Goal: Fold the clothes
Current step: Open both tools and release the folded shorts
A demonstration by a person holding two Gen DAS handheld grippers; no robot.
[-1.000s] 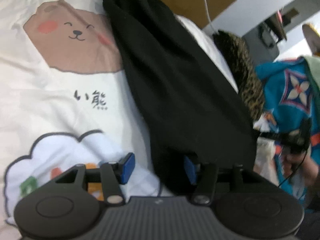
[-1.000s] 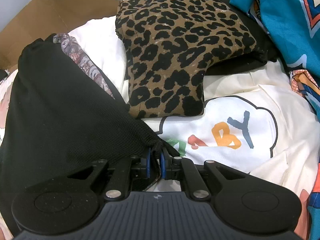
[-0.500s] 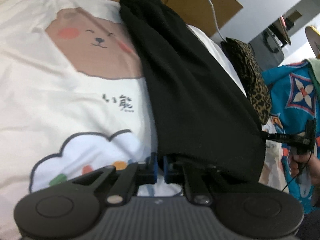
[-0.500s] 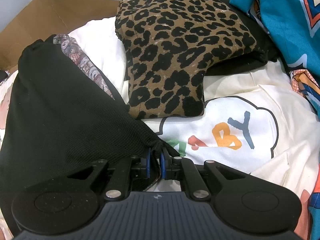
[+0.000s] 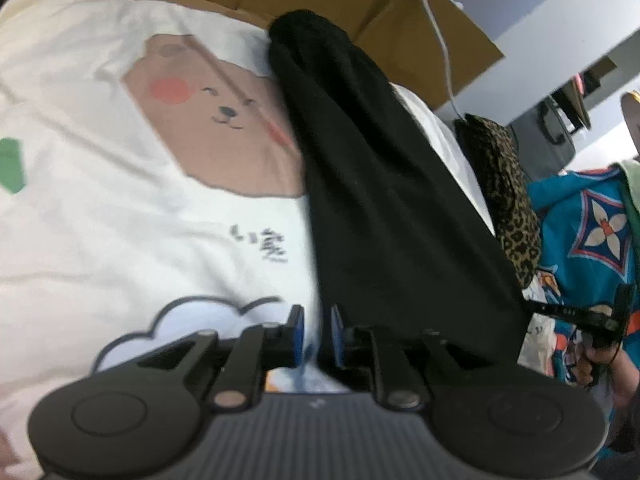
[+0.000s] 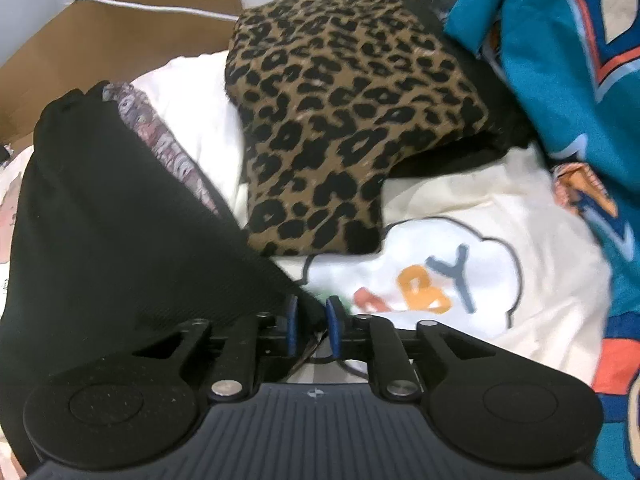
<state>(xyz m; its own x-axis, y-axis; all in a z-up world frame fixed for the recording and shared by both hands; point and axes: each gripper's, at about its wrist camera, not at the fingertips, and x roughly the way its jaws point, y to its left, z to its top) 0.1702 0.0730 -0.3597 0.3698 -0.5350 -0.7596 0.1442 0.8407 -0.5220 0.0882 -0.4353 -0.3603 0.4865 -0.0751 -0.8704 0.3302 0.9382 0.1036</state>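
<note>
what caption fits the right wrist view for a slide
Right gripper opening at the corner of the black garment, leopard-print cloth beyond on the cartoon sheet.

Left wrist camera sits low and close over the bed, looking forward and steeply down along its own left gripper (image 5: 317,334) at six o'clock. The black garment (image 5: 384,200) runs from six up to twelve, the bear-print sheet (image 5: 120,208) fills nine. Right wrist camera is equally near, also tilted steeply down, its right gripper (image 6: 311,326) at six. Both views share that black garment (image 6: 112,232), the leopard-print cloth (image 6: 340,120) at twelve here, at two in the left view (image 5: 508,200), plus the cardboard (image 6: 132,36) beyond.
</note>
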